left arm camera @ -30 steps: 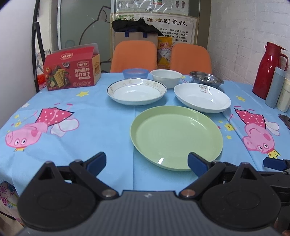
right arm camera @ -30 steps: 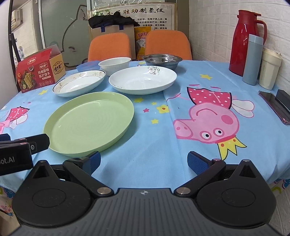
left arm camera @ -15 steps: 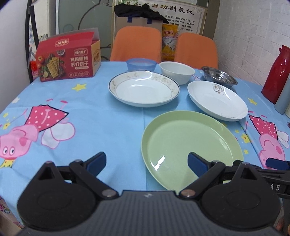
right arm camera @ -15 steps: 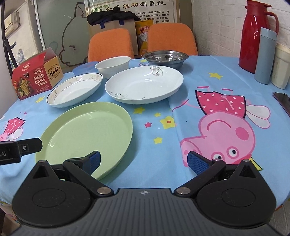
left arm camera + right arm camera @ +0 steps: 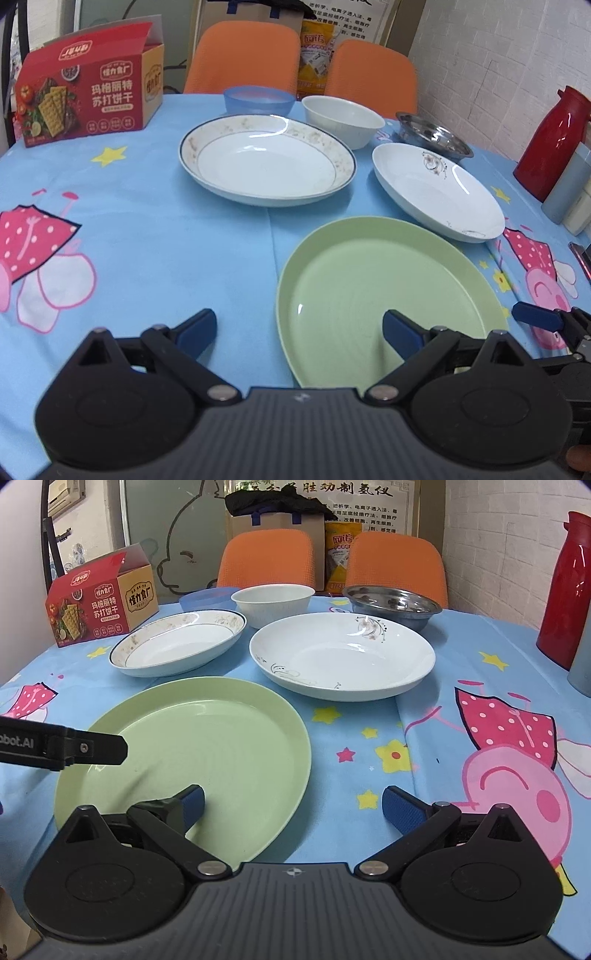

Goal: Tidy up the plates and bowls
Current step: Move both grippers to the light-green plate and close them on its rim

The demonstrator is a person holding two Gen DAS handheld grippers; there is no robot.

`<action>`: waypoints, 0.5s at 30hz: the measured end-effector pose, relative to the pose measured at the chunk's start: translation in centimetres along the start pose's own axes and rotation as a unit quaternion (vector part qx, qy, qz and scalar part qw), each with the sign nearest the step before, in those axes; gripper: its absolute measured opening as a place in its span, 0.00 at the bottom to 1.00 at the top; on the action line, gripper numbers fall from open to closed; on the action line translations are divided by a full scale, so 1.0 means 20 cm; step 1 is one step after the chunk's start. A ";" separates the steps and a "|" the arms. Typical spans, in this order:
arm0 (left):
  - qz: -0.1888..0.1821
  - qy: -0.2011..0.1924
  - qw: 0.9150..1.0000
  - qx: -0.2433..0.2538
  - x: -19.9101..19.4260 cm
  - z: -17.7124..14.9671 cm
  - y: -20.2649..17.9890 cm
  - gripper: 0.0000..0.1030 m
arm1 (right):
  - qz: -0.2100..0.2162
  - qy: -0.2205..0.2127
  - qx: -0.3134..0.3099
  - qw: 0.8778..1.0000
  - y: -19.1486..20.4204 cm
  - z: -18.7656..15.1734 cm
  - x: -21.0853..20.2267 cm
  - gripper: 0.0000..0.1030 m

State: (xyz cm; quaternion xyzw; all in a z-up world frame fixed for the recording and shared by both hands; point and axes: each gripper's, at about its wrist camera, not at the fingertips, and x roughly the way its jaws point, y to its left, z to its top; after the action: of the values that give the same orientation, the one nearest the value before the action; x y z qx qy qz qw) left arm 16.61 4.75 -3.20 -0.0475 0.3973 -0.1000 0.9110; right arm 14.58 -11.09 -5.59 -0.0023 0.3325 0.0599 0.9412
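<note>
A green plate lies nearest me on the blue tablecloth. Behind it sit a gold-rimmed white plate and a white plate with a floral mark. Further back stand a blue bowl, a white bowl and a steel bowl. My left gripper is open, its right finger over the green plate. My right gripper is open, its left finger over the plate's near rim. Neither holds anything.
A red cracker box stands at the back left. A red thermos and a grey cup stand at the right edge. Two orange chairs are behind the table. A phone lies at the right.
Both grippers have moved forward over the table toward the green plate, which now looks larger. Their fingers now overlap its rim. Both stay open.
</note>
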 end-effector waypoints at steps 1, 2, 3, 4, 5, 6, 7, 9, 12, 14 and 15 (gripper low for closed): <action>0.010 -0.006 1.000 0.010 0.00 0.00 -0.01 0.92 | 0.001 -0.003 -0.001 1.000 0.00 0.00 0.00 1.00; 0.018 -0.003 1.000 0.019 0.02 0.00 -0.02 0.92 | 0.000 -0.006 -0.002 1.000 0.00 0.00 0.00 1.00; 0.028 -0.002 0.999 0.030 0.03 0.00 -0.03 0.92 | -0.001 -0.007 -0.001 1.000 0.00 0.00 0.00 1.00; 0.037 -0.001 0.999 0.038 0.04 0.01 -0.05 0.92 | -0.003 -0.008 0.000 1.000 0.01 0.00 0.01 1.00; 0.042 -0.003 0.998 0.046 0.05 0.01 -0.06 0.92 | -0.004 -0.007 0.001 1.000 0.01 0.01 0.02 1.00; 0.037 -0.003 0.998 0.044 0.05 0.01 -0.06 0.92 | -0.005 -0.006 0.001 1.000 0.01 0.02 0.02 1.00; 0.039 -0.005 0.998 0.044 0.06 0.01 -0.07 0.92 | -0.004 -0.006 0.002 1.000 0.02 0.02 0.03 1.00; 0.039 -0.012 0.998 0.044 0.06 0.00 -0.07 0.92 | -0.003 -0.003 0.002 1.000 0.03 0.03 0.04 1.00; 0.039 -0.015 0.998 0.046 0.07 0.01 -0.08 0.92 | 0.002 0.000 0.000 1.000 0.04 0.04 0.05 1.00; 0.040 -0.010 0.998 0.047 0.07 0.02 -0.09 0.93 | 0.005 0.001 -0.002 1.000 0.05 0.05 0.05 1.00; 0.040 -0.008 0.998 0.048 0.07 0.02 -0.09 0.93 | 0.004 0.001 -0.002 1.000 0.05 0.05 0.05 1.00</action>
State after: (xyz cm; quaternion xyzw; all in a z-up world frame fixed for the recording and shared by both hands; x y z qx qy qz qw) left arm 17.58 2.72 -3.68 0.0116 0.3859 -0.0822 0.9188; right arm 15.93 -9.89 -5.46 -0.0027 0.3338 0.0646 0.9404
